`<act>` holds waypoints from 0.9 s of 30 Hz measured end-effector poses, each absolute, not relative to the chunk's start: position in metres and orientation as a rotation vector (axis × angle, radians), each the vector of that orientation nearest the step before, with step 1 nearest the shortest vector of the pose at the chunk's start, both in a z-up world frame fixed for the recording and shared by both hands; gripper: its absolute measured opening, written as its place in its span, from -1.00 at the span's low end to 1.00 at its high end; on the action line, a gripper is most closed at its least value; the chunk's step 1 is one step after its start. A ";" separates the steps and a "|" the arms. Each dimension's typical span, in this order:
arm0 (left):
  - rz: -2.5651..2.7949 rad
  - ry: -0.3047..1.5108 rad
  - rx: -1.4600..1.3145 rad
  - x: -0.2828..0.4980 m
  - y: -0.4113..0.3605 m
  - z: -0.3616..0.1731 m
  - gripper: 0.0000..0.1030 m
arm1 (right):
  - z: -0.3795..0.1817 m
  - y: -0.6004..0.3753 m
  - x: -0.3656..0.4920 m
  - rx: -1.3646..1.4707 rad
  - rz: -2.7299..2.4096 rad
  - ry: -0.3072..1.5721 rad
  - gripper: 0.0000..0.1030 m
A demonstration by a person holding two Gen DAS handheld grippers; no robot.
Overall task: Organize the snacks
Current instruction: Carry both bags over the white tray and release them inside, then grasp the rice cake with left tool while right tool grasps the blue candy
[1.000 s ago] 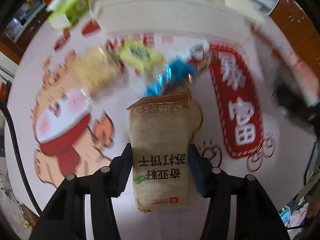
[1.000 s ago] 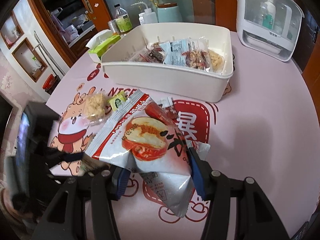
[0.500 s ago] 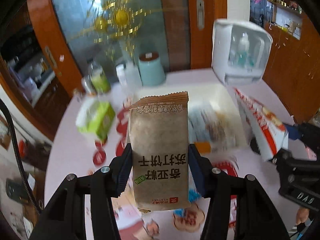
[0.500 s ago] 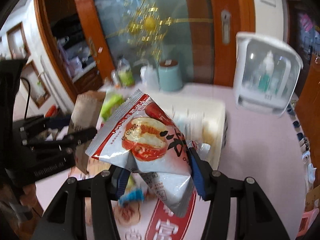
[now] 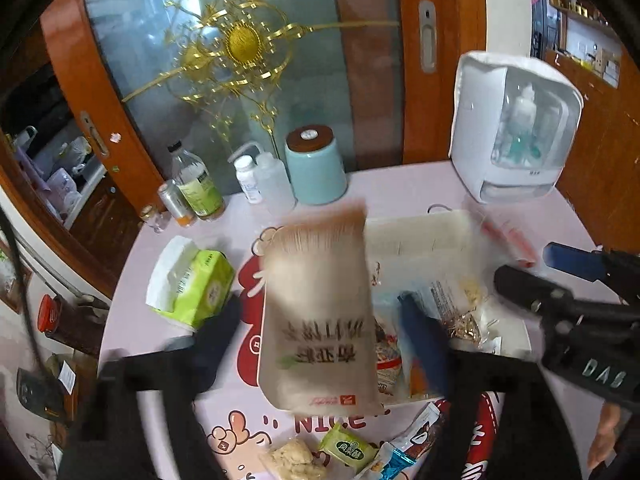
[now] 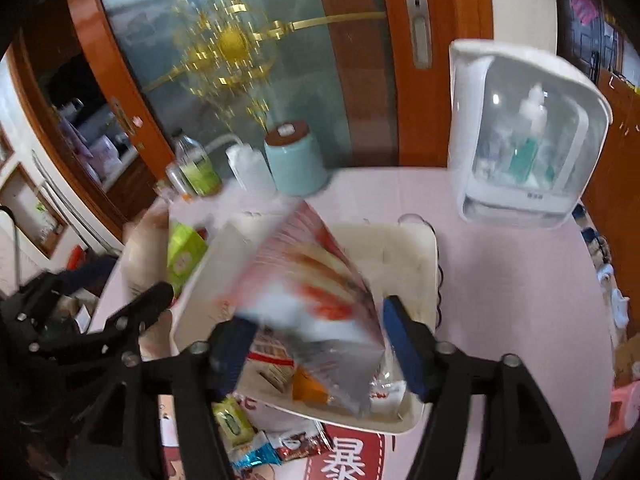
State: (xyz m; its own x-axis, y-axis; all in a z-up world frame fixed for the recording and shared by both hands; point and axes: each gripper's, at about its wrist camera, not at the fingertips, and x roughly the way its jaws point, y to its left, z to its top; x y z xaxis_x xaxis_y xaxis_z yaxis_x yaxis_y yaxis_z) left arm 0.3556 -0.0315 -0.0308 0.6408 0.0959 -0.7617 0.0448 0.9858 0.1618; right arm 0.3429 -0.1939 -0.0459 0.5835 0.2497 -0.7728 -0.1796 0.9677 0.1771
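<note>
In the left wrist view my left gripper (image 5: 320, 344) is open, and a brown paper biscuit bag (image 5: 320, 320), blurred by motion, is loose between its spread fingers above the left end of the white tray (image 5: 424, 236). In the right wrist view my right gripper (image 6: 320, 340) is open, and a red-and-white snack bag (image 6: 316, 300), also blurred, is loose between its fingers over the white tray (image 6: 400, 248). Several small snack packets lie in the tray. The right gripper also shows in the left wrist view (image 5: 560, 300).
A green tissue pack (image 5: 192, 284), bottles (image 5: 196, 184), a teal canister (image 5: 316, 168) and a white dispenser box (image 5: 516, 124) stand on the pink table behind the tray. Loose snack packets (image 5: 344, 448) lie in front of the tray.
Both grippers rose from the table and came over the tray. Both have opened, and the brown bag and the red-and-white bag are dropping free.
</note>
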 end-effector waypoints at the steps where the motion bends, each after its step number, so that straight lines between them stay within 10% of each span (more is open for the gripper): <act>1: 0.036 0.879 0.174 0.356 -0.031 -0.033 0.74 | -0.048 -0.194 0.343 0.074 0.235 0.905 0.41; 5: 0.024 0.921 0.113 0.359 -0.018 -0.041 0.96 | -0.047 -0.196 0.338 0.065 0.240 0.874 0.73; 27: -0.029 0.868 0.171 0.284 -0.005 -0.017 0.99 | -0.034 -0.173 0.262 -0.019 0.292 0.885 0.73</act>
